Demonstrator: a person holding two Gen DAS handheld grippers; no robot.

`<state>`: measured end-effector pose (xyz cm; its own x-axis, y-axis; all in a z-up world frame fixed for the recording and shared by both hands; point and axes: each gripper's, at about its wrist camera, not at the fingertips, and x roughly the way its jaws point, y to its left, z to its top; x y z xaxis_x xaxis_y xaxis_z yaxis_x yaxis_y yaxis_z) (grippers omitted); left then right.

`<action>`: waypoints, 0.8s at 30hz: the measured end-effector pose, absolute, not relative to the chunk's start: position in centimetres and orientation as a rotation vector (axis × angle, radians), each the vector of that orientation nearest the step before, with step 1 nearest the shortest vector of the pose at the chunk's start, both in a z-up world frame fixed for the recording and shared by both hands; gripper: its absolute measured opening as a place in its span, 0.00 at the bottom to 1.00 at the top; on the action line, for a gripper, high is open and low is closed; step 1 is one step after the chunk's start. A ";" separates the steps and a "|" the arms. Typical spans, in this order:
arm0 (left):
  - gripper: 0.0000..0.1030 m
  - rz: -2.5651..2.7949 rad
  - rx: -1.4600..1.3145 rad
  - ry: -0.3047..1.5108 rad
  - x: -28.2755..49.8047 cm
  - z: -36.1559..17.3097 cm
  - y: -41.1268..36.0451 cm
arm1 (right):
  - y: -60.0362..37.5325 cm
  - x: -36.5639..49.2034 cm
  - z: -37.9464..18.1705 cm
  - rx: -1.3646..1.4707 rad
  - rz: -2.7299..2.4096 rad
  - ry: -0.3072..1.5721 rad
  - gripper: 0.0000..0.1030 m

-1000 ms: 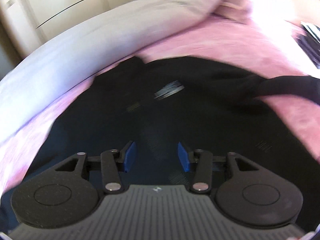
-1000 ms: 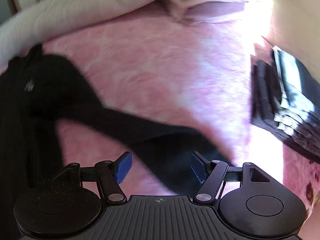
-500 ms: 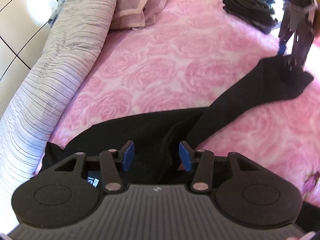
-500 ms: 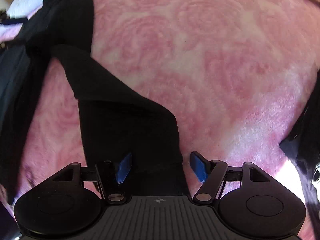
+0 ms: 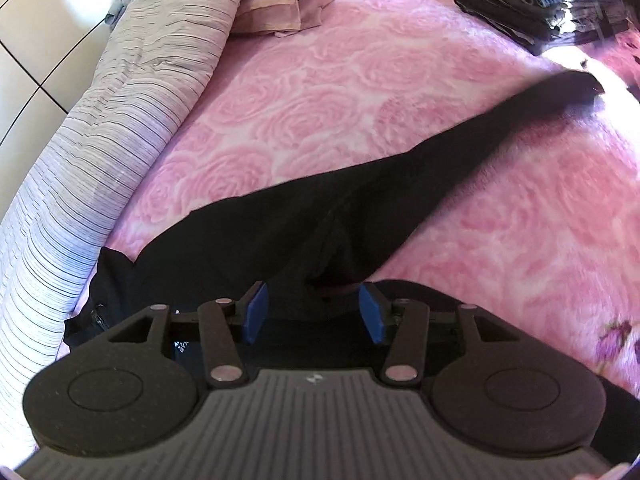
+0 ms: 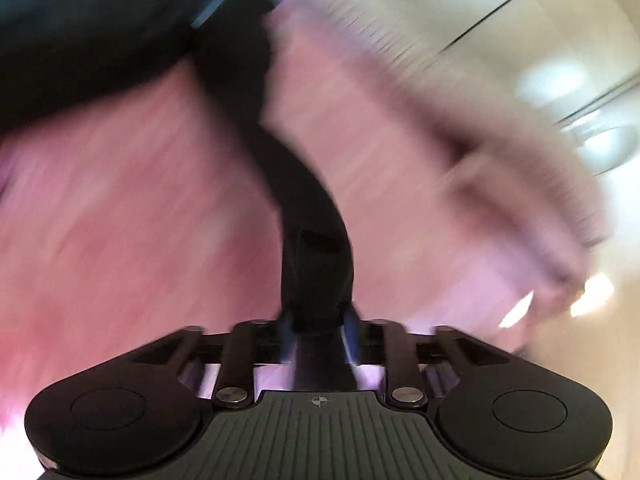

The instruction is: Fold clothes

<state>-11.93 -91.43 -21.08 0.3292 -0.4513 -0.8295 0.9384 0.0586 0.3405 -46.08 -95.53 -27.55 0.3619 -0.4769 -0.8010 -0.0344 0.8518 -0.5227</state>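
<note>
A black long-sleeved garment [image 5: 280, 236] lies on the pink rose-patterned bed [image 5: 360, 92]. One sleeve [image 5: 500, 128] stretches out to the far right. My left gripper [image 5: 314, 312] is open and hovers over the garment's body, with cloth under its blue pads [image 5: 256, 312]. In the blurred right wrist view, my right gripper [image 6: 318, 332] is shut on the end of the black sleeve [image 6: 316, 264], which runs away from it to the garment's body [image 6: 100, 36] at top left.
A rolled striped grey duvet [image 5: 120, 112] runs along the bed's left side. Pink pillows [image 5: 280, 4] lie at the head. A stack of folded dark clothes [image 5: 536, 0] sits at the far right. Cream wardrobe doors [image 6: 520, 20] stand behind.
My right gripper closed on the sleeve end and swung it away fast, blurring its view. The sleeve is now pulled straighter to the right. My left gripper stayed open over the garment.
</note>
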 end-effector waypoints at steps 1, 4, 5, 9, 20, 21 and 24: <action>0.45 -1.155 1.027 0.601 -11.9 -21.1 -91.3 | -95.1 -46.7 -29.0 -0.441 -0.273 1.266 0.41; 0.47 -1.149 1.028 0.611 -11.5 -21.5 -90.9 | -94.9 -47.8 -29.1 -0.206 -0.280 1.321 0.49; 0.47 -1.143 1.024 0.619 -11.3 -21.6 -90.9 | -95.2 -47.9 -28.5 -0.141 -0.285 1.303 0.53; 0.47 -1.126 1.009 0.642 -10.9 -21.9 -91.1 | -98.1 -46.3 -26.2 0.101 -0.314 1.166 0.64; 0.48 -1.139 1.022 0.627 -11.2 -21.9 -92.1 | -111.7 -42.6 -27.4 0.575 -0.232 1.098 0.67; 0.48 -1.136 1.021 0.633 -11.2 -22.1 -92.1 | -112.5 -42.8 -27.1 0.620 -0.208 1.065 0.67; 0.48 -1.131 1.020 0.647 -11.4 -22.4 -92.2 | -114.1 -43.2 -26.1 0.700 -0.183 0.990 0.67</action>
